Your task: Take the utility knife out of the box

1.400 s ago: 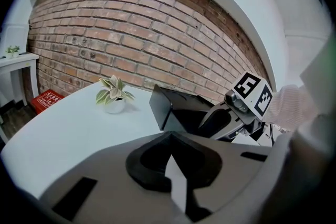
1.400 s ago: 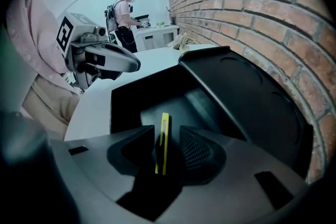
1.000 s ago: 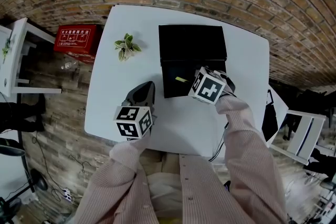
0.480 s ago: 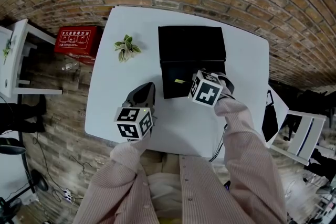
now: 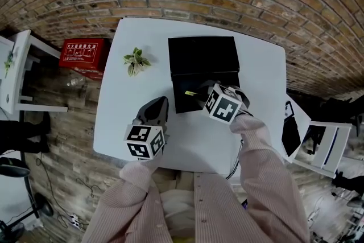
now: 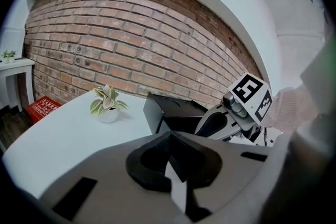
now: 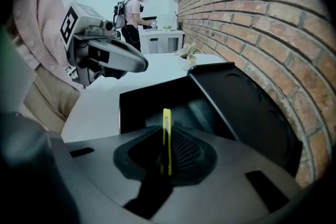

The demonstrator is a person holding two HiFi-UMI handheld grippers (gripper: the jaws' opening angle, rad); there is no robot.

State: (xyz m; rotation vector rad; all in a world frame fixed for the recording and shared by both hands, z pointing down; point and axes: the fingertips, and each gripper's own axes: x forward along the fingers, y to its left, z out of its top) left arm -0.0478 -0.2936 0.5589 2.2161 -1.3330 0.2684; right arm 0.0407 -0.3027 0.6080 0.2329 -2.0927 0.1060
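An open black box (image 5: pixel 177 101) stands mid-table with its lid (image 5: pixel 202 54) tipped back. Inside it lies the yellow utility knife (image 5: pixel 190 92). My right gripper (image 5: pixel 205 97) reaches down into the box's front part. Its jaws have just been closing and now pinch the knife (image 7: pixel 166 134) edge-on between the pads, the yellow tip sticking out past my right gripper (image 7: pixel 165 144). My left gripper (image 5: pixel 160 102) hovers over the table left of the box, its jaws (image 6: pixel 169 139) together with nothing in them. It looks toward the box (image 6: pixel 173 115) and the right gripper (image 6: pixel 223 120).
A small potted plant (image 5: pixel 135 58) stands on the white table (image 5: pixel 131 128) left of the box. On the floor at left are a red case (image 5: pixel 81 49) and a white shelf (image 5: pixel 14 68); a chair (image 5: pixel 321 142) is at right. A person (image 7: pixel 135 12) stands far off.
The right gripper has stayed low over the box's front part by the knife, and the left gripper has hardly moved. The head view has shifted slightly.
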